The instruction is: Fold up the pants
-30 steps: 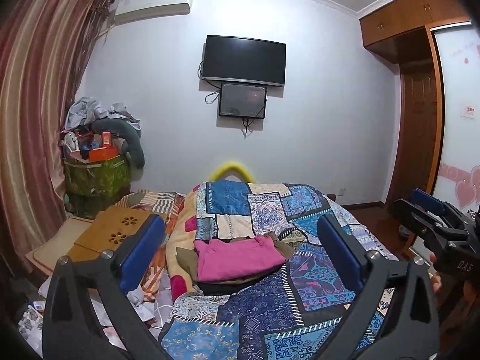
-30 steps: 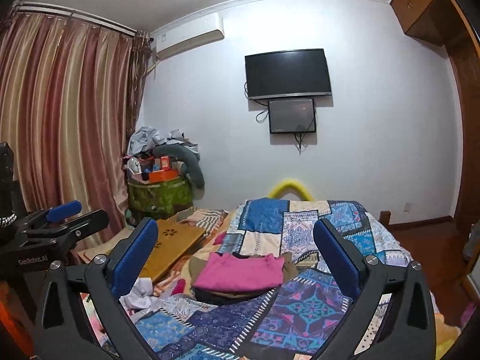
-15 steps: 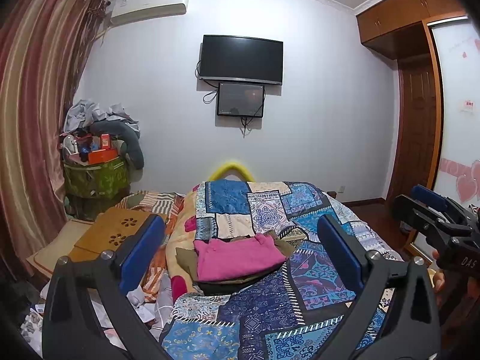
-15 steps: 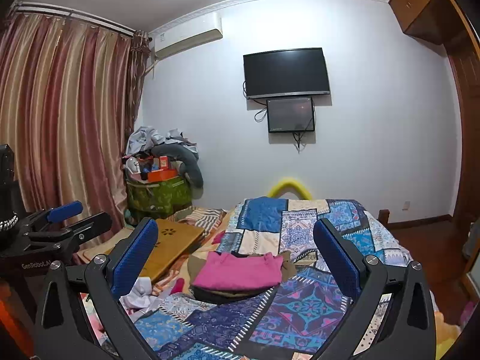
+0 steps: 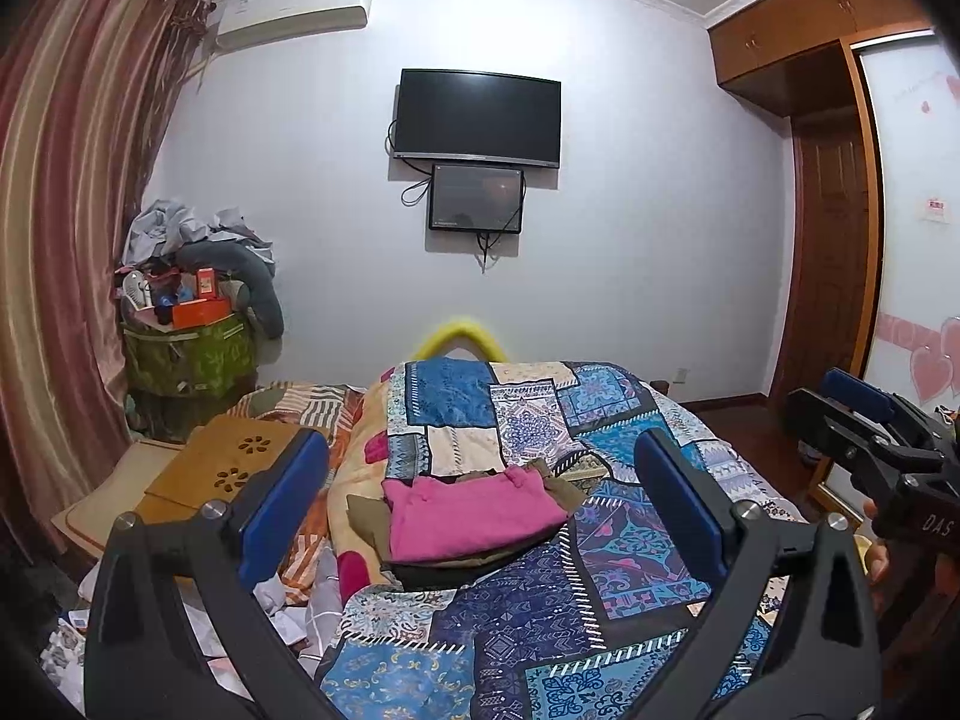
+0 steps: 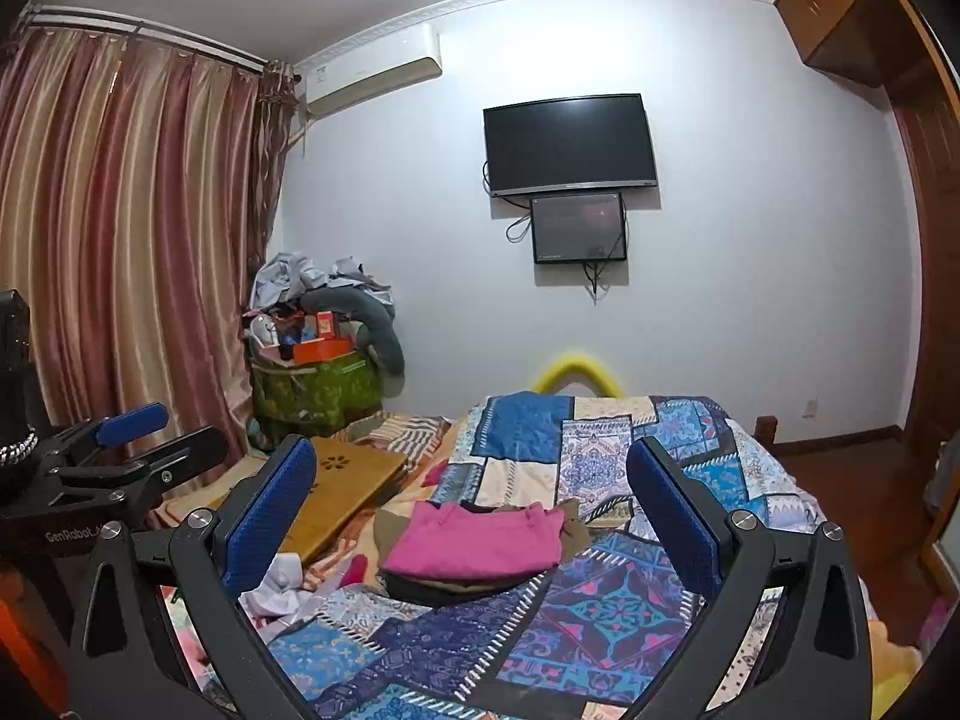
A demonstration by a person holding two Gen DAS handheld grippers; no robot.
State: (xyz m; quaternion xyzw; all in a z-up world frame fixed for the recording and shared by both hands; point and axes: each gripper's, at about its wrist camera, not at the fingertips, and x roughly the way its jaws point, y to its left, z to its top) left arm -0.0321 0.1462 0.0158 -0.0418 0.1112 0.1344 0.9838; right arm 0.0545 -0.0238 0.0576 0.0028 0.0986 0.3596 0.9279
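Pink soft cloth, folded to a flat rectangle (image 5: 471, 516), topped a small pile of folded garments on the patchwork quilt of blue, cream and purple printed squares (image 5: 540, 606). Under it lay olive-brown folded fabric (image 5: 366, 519) and a dark, almost black layer (image 5: 444, 573); which of these were pants could not be told. Judged from that neat pile, the folding seemed done or nearly so, and no loose pants showed on the bed.

Both tools hung above the near end of the quilt, well apart from the pile. The left gripper (image 5: 480, 516) had its jaws spread wide with nothing between them, its ribbed blue pads (image 5: 285, 504) set on matt black plastic arms. The right gripper (image 6: 471, 516) was equally wide and empty.

Beside the bed lay a flat wooden board with flower-shaped cut-outs (image 6: 345, 480), and glossy striped curtains (image 6: 120, 240) hung in soft folds at the window.
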